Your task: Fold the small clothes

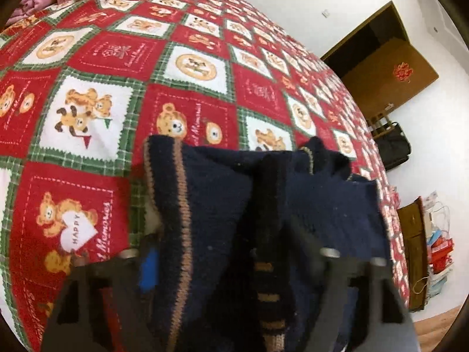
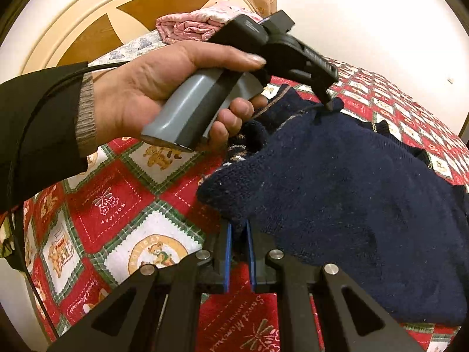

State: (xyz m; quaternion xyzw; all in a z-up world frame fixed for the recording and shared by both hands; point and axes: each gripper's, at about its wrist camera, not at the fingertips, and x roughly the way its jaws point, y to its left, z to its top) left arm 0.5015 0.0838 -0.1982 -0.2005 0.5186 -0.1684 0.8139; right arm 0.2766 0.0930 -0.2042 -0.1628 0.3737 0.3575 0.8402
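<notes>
A navy knitted sweater [image 1: 211,190] with tan stripes lies bunched on the bed, and in the right wrist view the sweater [image 2: 337,176] spreads to the right. My left gripper [image 1: 225,226] has its jaws apart, with a raised fold of the knit between them; the fingertips are hidden under the cloth. Seen from the right wrist, a hand [image 2: 140,94] holds the left gripper [image 2: 328,104], whose tips touch the sweater's far edge. My right gripper [image 2: 239,228] is shut, its blue pads [image 2: 228,252] pinching the sweater's near left corner.
A red, green and white teddy-bear bedspread [image 1: 88,58] covers the bed [image 2: 111,205]. A pink quilt [image 2: 190,26] lies by the round headboard [image 2: 73,29]. Past the bed's right edge are a brown door [image 1: 390,58], a black bag [image 1: 392,146] and a wooden cabinet [image 1: 413,234].
</notes>
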